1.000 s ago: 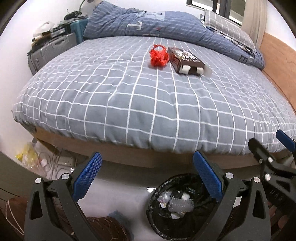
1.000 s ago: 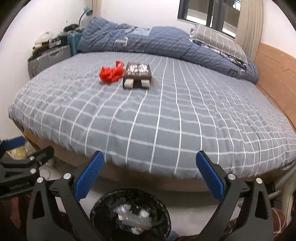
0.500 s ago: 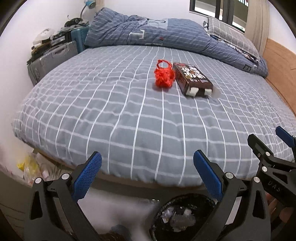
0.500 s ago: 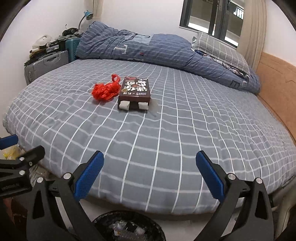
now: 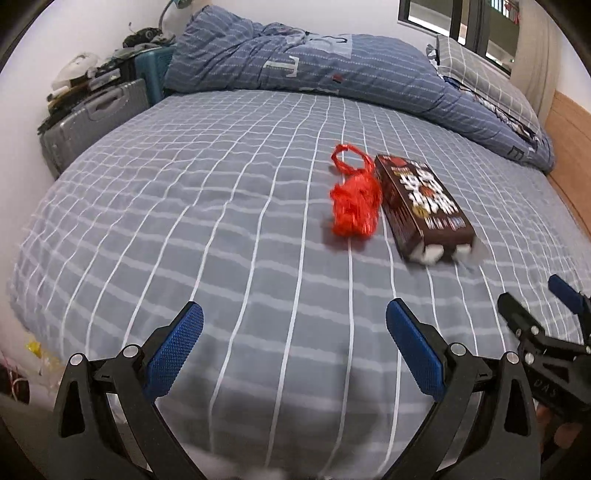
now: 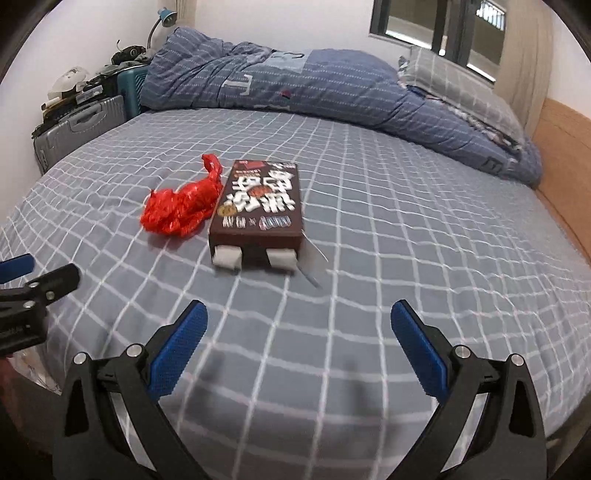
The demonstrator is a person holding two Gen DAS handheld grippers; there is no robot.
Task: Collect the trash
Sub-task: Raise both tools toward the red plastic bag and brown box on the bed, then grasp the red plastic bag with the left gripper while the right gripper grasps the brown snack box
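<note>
A crumpled red plastic bag (image 5: 354, 201) lies on the grey checked bed (image 5: 184, 221), touching the left side of a brown snack box (image 5: 424, 206) with white packets sticking out of its near end. Both show in the right wrist view, the bag (image 6: 181, 210) left of the box (image 6: 258, 206). My left gripper (image 5: 293, 347) is open and empty, above the bed's near edge, short of the bag. My right gripper (image 6: 297, 343) is open and empty, short of the box. Each gripper shows at the edge of the other's view, the right (image 5: 546, 332) and the left (image 6: 33, 291).
A folded blue duvet (image 5: 332, 74) and pillow (image 5: 480, 74) lie along the far side of the bed. Grey suitcases (image 5: 92, 118) with clutter stand at the far left. A wooden headboard (image 6: 561, 155) runs along the right. A window (image 6: 436, 33) is behind.
Both grippers have risen and moved forward over the bed toward the bag and box. The black trash bin on the floor has dropped out of both views.
</note>
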